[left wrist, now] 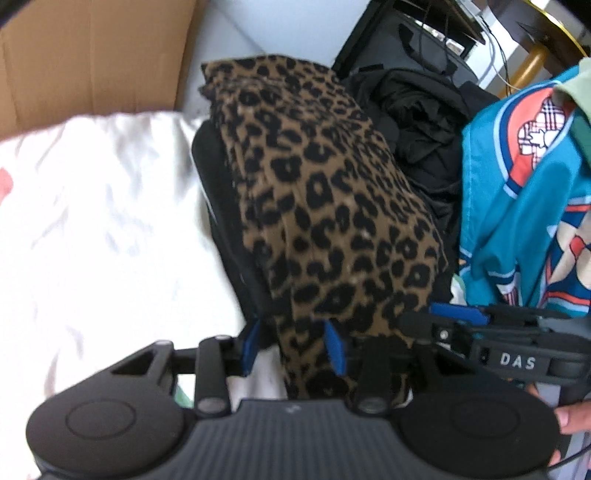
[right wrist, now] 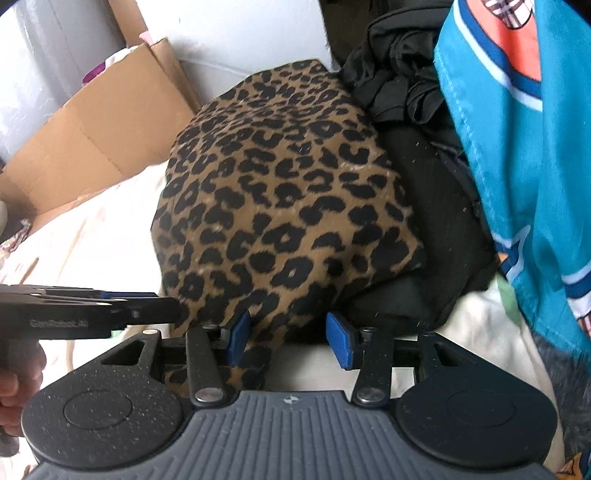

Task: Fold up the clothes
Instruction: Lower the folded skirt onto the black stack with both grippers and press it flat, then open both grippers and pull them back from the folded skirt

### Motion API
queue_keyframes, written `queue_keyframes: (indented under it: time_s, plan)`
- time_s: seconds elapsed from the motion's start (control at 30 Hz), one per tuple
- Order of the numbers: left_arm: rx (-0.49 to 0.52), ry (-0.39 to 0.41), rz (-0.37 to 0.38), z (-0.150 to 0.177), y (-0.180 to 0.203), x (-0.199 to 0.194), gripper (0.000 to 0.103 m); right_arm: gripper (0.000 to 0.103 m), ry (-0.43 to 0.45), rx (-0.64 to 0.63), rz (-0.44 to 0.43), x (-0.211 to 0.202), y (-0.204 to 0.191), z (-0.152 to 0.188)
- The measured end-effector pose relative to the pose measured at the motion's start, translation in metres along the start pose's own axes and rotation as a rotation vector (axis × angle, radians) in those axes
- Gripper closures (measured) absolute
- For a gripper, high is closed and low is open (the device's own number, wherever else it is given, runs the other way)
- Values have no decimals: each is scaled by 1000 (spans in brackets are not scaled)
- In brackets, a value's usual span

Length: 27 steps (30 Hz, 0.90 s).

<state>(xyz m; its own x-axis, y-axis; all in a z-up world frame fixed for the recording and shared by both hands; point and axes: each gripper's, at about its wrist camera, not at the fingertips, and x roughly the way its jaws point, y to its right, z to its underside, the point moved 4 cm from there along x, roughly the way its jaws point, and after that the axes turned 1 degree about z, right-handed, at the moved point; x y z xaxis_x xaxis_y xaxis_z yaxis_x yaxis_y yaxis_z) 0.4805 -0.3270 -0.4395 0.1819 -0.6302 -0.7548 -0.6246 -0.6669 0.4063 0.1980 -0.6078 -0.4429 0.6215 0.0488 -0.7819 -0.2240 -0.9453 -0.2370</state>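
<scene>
Jaws astride folded leopard-print garment, black-spotted tan.

Cardboard box, open, at 10 o'clock, on the white sheet's far edge. White wall at 12. Dark case with cables at 1 o'clock; yellow-rimmed furniture beyond.

Leopard-print garment lay over black clothing, its near edge between the right gripper fingers; teal jersey beside it
</scene>
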Motion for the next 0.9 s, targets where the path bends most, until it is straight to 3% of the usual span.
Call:
queue_keyframes:
  time_s: [0.1, 0.33, 0.37, 0.43, 0.5, 0.53, 0.77, 0.9]
  plan:
    - [-50, -10, 22, 8, -4, 5, 62, 58, -47, -15, -17, 2, -5, 7]
    - [-97, -5, 46, 14, -8, 10, 64, 60, -96, -17, -53, 4, -15, 17]
    - [-98, -11, 50, 16, -8, 10, 71, 60, -103, -24, -57, 5, -17, 19]
    - [-91, -13, 40, 19, -7, 9, 76, 60, -113, -30, -62, 5, -21, 21]
    - [-95, -14, 36, 22, -8, 6, 98, 60, -120, -24, -65, 6, -22, 23]
    - [-101, -15, 36, 22, -10, 4, 100, 60, -123, -21, -65, 6, -23, 23]
    - [-84, -17, 15, 24, -9, -11, 101, 60, -122, 32, -54, -6, -21, 21]
    - [-133, -79, -7, 27, -11, -15, 103, 60, -114, 100, -25, -15, -16, 24]
